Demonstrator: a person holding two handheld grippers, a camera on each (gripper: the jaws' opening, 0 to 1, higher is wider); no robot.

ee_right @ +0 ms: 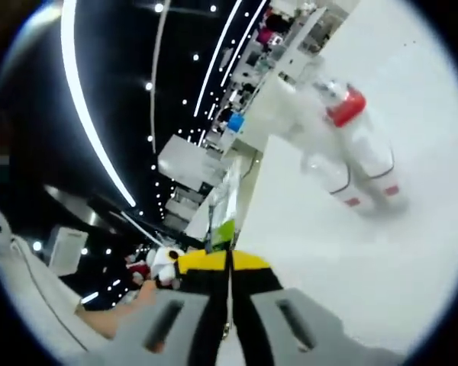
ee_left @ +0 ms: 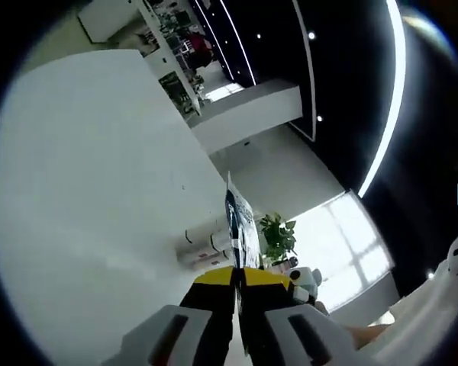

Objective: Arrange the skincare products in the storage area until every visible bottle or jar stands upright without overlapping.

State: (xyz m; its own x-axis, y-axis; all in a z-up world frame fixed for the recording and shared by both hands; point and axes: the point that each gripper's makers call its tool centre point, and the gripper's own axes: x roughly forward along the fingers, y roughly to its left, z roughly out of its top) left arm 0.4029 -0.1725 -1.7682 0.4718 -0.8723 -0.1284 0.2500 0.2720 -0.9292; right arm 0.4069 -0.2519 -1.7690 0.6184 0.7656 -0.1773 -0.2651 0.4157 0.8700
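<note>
My left gripper [ee_left: 237,272] is shut on a thin flat sachet [ee_left: 241,226] with dark blue and white print, seen edge-on and rising from between the yellow-tipped jaws. Behind it, two white bottles [ee_left: 207,244] with red marks rest on the white table [ee_left: 99,191]. My right gripper [ee_right: 229,257] is shut on a thin flat sachet [ee_right: 223,204] with a green and white face, also edge-on. Beyond it, clear bottles [ee_right: 355,156] with red bands, one with a red cap [ee_right: 346,107], stand close together on the white table [ee_right: 351,267].
A green potted plant [ee_left: 279,236] and a black-and-white plush toy [ee_left: 303,279] stand past the table edge; the plush toy [ee_right: 163,264] also sits at the lower left. A person's hand [ee_right: 118,322] holds the gripper. Shelves [ee_right: 290,38] and ceiling lights lie far off.
</note>
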